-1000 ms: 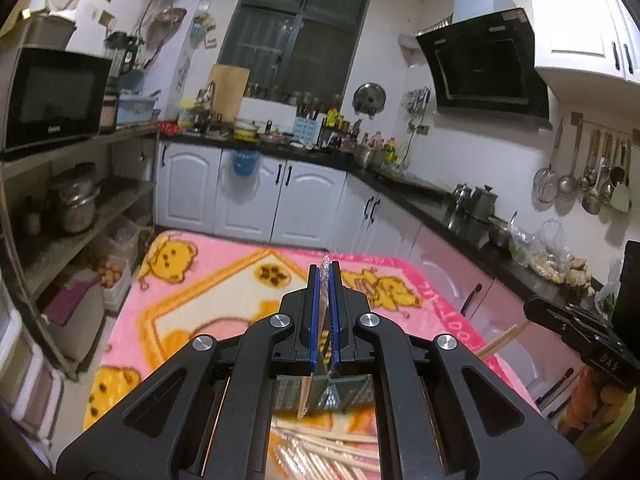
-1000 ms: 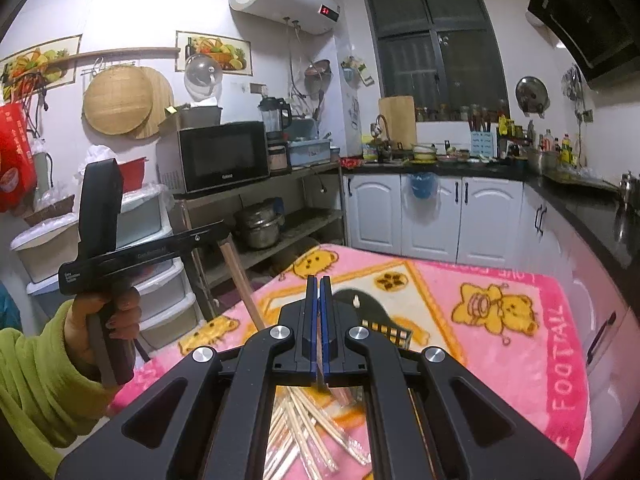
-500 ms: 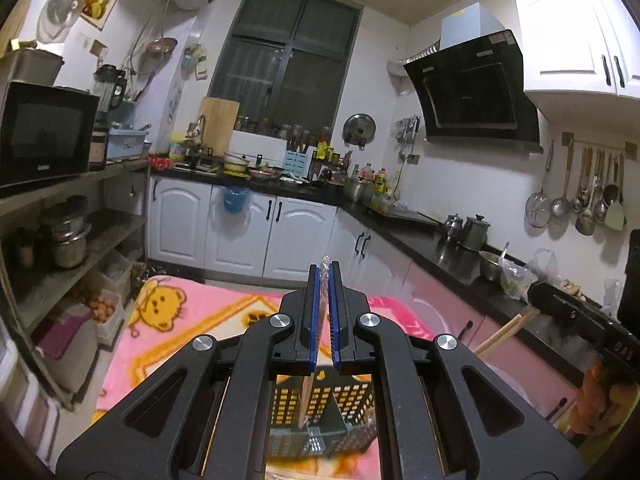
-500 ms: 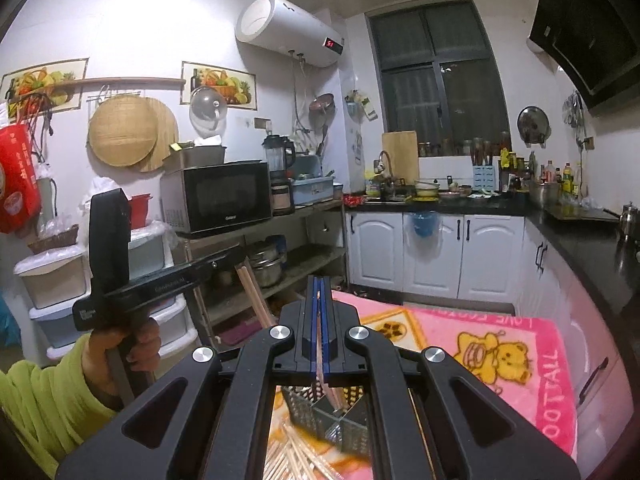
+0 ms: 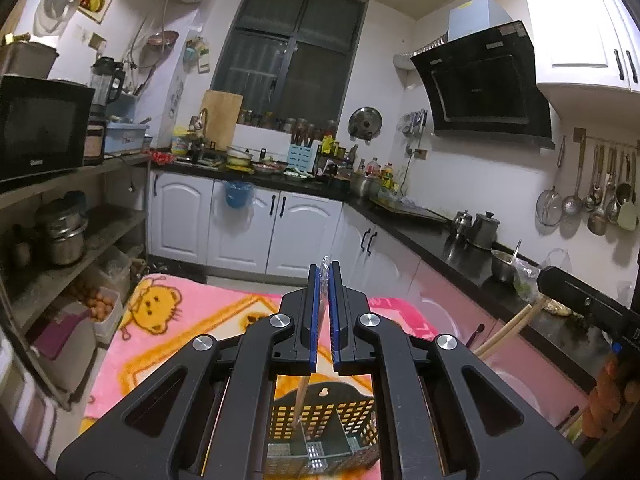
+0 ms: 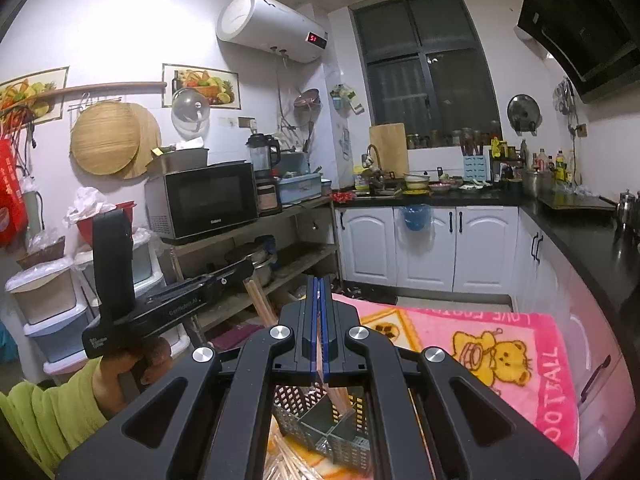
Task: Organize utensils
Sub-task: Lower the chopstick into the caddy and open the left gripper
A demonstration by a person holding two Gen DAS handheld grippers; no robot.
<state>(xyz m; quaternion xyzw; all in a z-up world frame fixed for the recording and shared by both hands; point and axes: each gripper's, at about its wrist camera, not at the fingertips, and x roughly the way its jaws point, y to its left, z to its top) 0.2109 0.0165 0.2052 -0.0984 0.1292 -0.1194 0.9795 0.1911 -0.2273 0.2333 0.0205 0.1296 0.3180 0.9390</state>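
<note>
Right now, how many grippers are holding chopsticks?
2. The left gripper is shut on chopsticks hanging over the black basket; the right gripper is shut on others over the same basket. How many sticks each holds is partly hidden.

Home kitchen: range hood [image 5: 484, 80], hanging ladles [image 5: 592, 196], microwave [image 6: 204, 198], white cabinets [image 6: 424, 246].
</note>
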